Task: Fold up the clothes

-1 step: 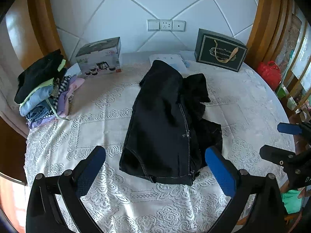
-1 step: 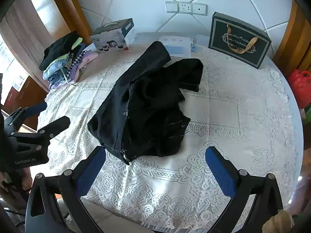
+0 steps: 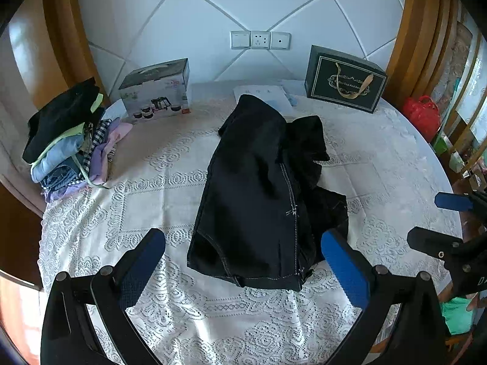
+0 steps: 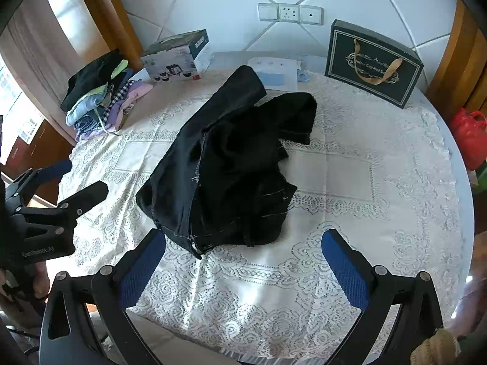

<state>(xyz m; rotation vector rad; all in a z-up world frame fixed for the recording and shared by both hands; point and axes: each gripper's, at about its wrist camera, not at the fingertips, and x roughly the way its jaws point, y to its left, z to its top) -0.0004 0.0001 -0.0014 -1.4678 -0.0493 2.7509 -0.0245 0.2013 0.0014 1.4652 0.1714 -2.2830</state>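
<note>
A dark pair of jeans point(image 3: 258, 194) lies crumpled in the middle of the round table, waistband towards me and one leg bunched on the right. My left gripper point(image 3: 242, 237) hovers open over the waistband's near edge, holding nothing. In the right wrist view the jeans point(image 4: 225, 164) lie just beyond my right gripper point(image 4: 243, 237), which is open and holds nothing. Each gripper shows in the other's view: the right gripper point(image 3: 435, 222) at the table's right edge, the left gripper point(image 4: 79, 178) at the left edge.
A white lace tablecloth point(image 3: 146, 182) covers the table. A stack of folded clothes point(image 3: 67, 140) sits at the far left. Along the back wall stand a tea-set box point(image 3: 156, 91), papers point(image 3: 264, 94) and a dark gift bag point(image 3: 345, 79). A red bag point(image 3: 423, 115) sits beyond the right rim.
</note>
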